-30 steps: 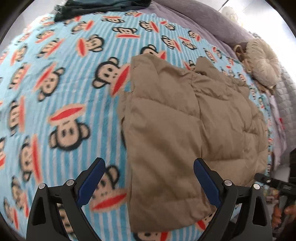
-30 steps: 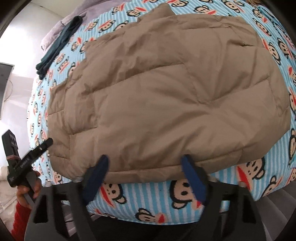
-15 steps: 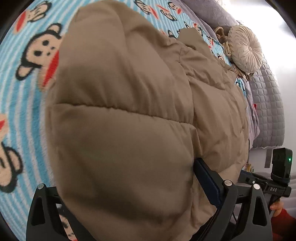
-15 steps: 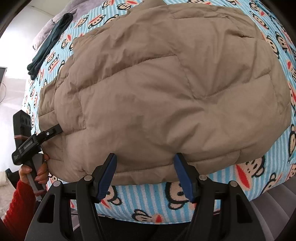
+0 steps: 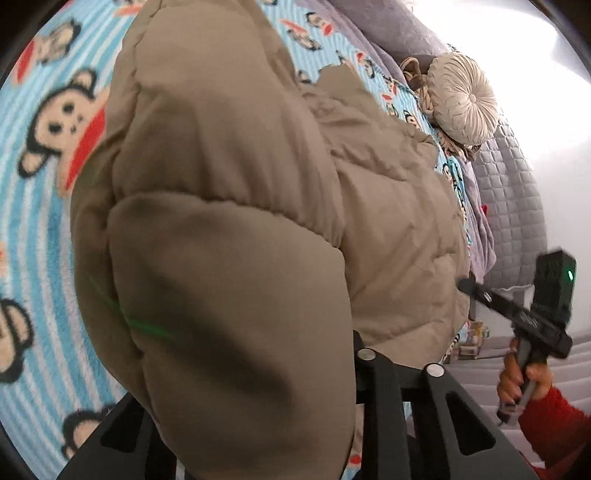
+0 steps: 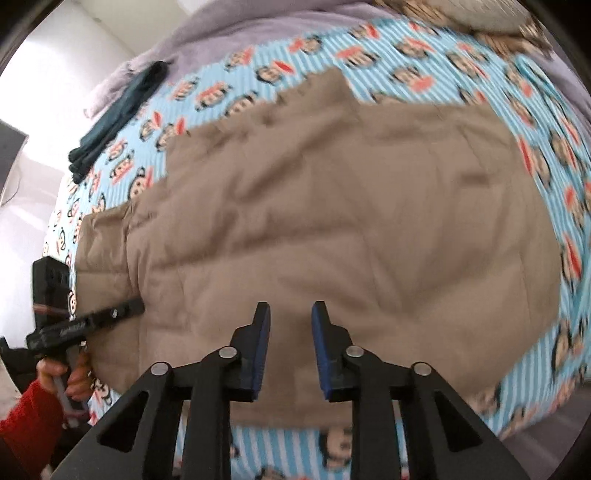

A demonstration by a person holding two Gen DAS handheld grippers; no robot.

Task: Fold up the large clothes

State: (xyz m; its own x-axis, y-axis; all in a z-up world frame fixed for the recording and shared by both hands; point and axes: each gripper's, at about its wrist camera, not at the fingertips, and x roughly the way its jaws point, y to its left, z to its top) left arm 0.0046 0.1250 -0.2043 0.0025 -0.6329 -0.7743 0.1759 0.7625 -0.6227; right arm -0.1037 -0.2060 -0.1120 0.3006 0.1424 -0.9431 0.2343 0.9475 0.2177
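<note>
A tan quilted jacket lies spread on a blue monkey-print blanket. My left gripper is closing, and a puffy fold of the jacket's corner bulges up between its jaws, hiding the left finger. From the right wrist view, the left gripper bites the jacket's left edge. My right gripper is also closing, its blue pads narrow with the jacket's near hem between them. The left wrist view shows the right gripper at the jacket's far edge.
A round cream cushion and a grey quilted cover lie past the jacket. A dark folded garment rests on the blanket's far left by a lilac throw. Hands in red sleeves hold the grippers.
Both grippers went from wide open to narrow. The left one pushed into the jacket's corner, now bunched between its jaws. The right one moved over the near hem and pinched it.
</note>
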